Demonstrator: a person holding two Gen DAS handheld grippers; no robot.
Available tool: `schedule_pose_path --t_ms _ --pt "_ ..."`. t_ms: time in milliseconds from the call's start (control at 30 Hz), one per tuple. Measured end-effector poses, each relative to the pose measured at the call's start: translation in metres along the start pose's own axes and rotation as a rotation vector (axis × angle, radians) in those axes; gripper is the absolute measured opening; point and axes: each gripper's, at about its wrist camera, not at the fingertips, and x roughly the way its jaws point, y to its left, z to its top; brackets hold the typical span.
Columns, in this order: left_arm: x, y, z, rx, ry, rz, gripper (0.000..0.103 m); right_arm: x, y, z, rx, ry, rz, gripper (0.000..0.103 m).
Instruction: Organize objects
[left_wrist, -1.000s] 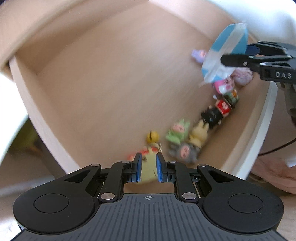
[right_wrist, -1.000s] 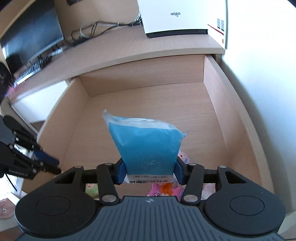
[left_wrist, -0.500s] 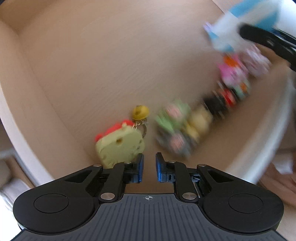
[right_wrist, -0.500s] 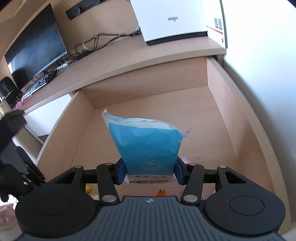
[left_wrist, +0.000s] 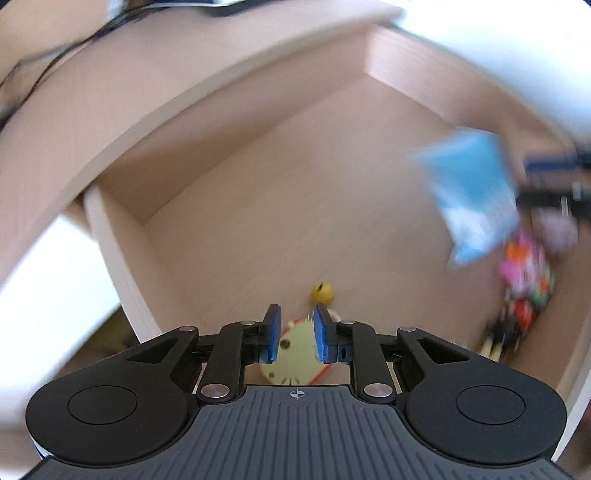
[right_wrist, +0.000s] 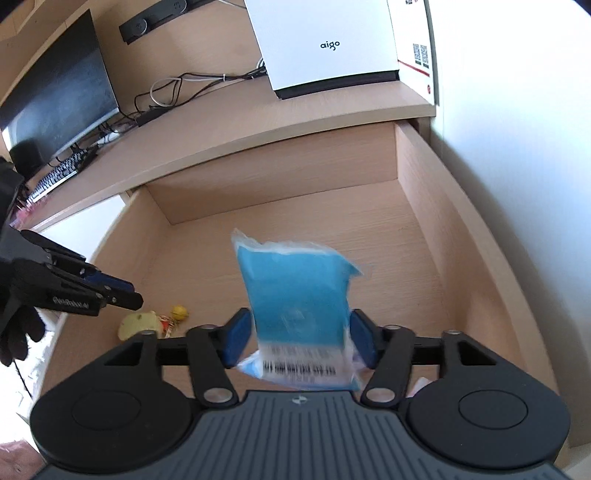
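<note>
The right gripper (right_wrist: 301, 341) was seen with jaws opening around a blue plastic-wrapped tissue packet (right_wrist: 295, 295), its pads no longer pressing it, above the open light-wood drawer (right_wrist: 424, 206). The left gripper (left_wrist: 295, 332), empty and opening slightly, was held over a pale-yellow cartoon keychain toy (left_wrist: 295, 356) lying on the drawer floor.

An open drawer (right_wrist: 436, 236) juts out from under the desk top (right_wrist: 258, 125), below both tongs. A packet (right_wrist: 295, 295) stands between the opening jaws of the right gripper (right_wrist: 300, 341), its pads apart from it. Below and behind the left gripper (left_wrist: 297, 334), whose jaws are also opening, a flat charm (left_wrist: 295, 356) lies on the drawer floor, a round bell (left_wrist: 323, 293) just ahead. A row of small figures (left_wrist: 521, 291) lies right of that gripper, under the packet
</note>
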Motion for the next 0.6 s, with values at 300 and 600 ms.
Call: schedule_pose_path --t_ms 300,600 --pt "0.002 -0.025 -0.017 0.421 0.128 0.013 0.026 -0.005 0.003 -0.002 -0.01 -0.01 0.012 0.08" --pt "0.018 -0.027 -0.01 0.464 0.177 0.005 0.026 -0.003 0.002 -0.005 -0.006 -0.002 0.006 0.085"
